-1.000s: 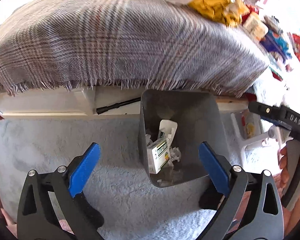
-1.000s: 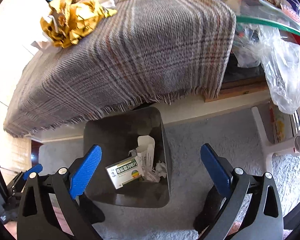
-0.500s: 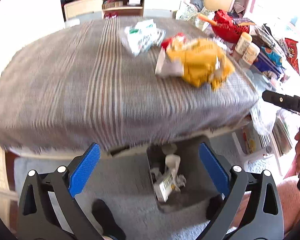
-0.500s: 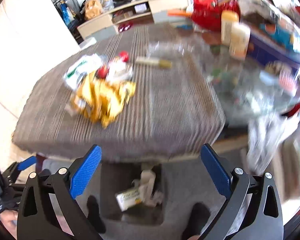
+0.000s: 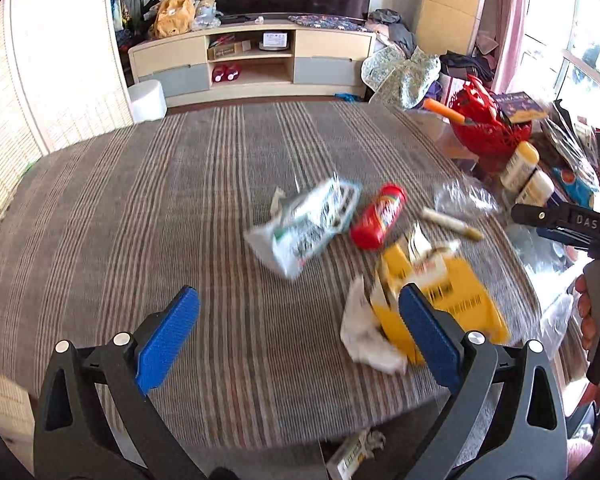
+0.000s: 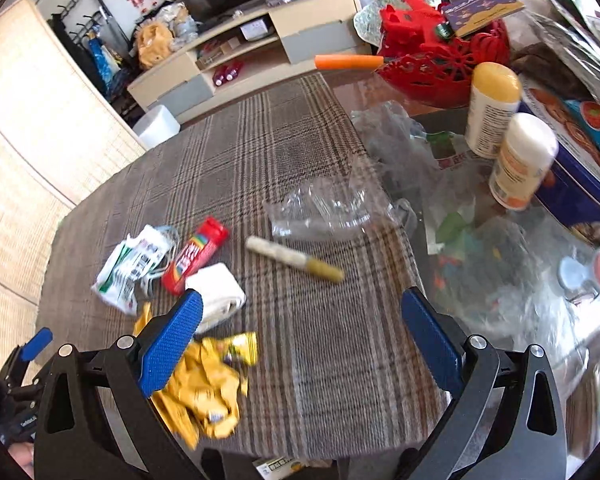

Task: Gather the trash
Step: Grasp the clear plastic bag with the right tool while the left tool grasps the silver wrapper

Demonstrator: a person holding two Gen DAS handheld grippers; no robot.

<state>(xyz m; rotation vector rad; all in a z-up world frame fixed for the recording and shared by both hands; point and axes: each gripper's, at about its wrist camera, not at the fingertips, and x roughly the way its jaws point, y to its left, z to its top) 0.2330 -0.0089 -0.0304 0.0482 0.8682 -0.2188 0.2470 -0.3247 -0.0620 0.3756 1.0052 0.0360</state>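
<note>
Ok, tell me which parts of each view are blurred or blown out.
Left wrist view: the white-green wrapper and yellow packaging are motion-smeared, the window at right is blown out, and the left gripper is sharp. Right wrist view: the yellow packaging is smeared; the red basket is fairly crisp.

Two white bottles [image 6: 494,110], one red tube [image 6: 194,256], one pen [image 6: 294,259] (wrappers: three).
</note>
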